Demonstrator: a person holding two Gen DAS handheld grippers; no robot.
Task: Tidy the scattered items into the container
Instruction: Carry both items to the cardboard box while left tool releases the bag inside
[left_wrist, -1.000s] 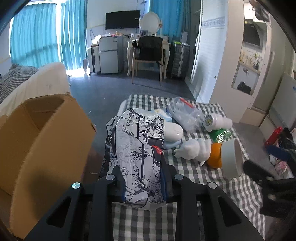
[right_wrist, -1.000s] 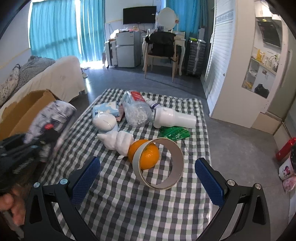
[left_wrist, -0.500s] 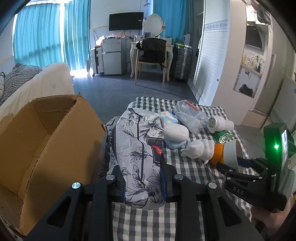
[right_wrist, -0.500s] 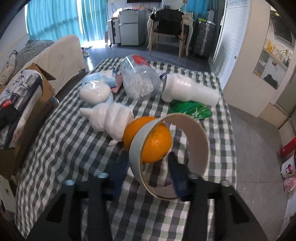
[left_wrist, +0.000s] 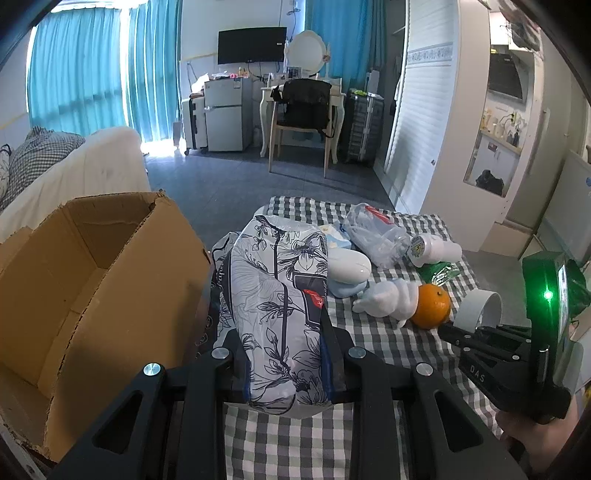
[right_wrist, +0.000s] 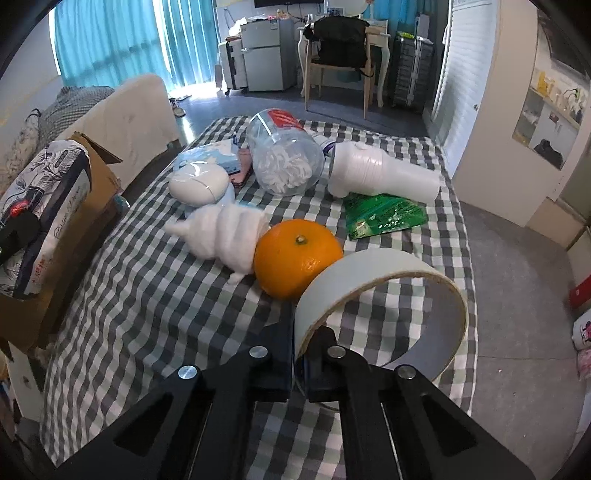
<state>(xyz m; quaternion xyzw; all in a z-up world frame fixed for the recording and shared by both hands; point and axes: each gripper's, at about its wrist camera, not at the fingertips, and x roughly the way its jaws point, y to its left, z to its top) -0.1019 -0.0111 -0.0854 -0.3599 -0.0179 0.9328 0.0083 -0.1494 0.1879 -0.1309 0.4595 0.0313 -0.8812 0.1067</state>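
Observation:
My left gripper (left_wrist: 286, 350) is shut on a floral tissue pack (left_wrist: 282, 295), held above the table's left edge beside the open cardboard box (left_wrist: 92, 280). The pack also shows at the left of the right wrist view (right_wrist: 44, 206). My right gripper (right_wrist: 301, 354) is shut on the wall of a white tape ring (right_wrist: 384, 291), one finger inside the ring and one outside. An orange (right_wrist: 297, 253) touches the ring. The right gripper also shows in the left wrist view (left_wrist: 448, 330), holding the ring (left_wrist: 476, 310).
On the checked tablecloth (right_wrist: 147, 280) lie a white plush toy (right_wrist: 221, 236), a white oval case (right_wrist: 199, 184), a blue tissue pack (right_wrist: 210, 155), a clear jar of cotton (right_wrist: 284, 158), a white bottle (right_wrist: 380, 177) and a green packet (right_wrist: 384, 218). A sofa (left_wrist: 85, 170) stands behind the box.
My right gripper moved forward and closed on the tape ring's wall. My left gripper carried the tissue pack a little further from the box's near side; more of the box's inside shows.

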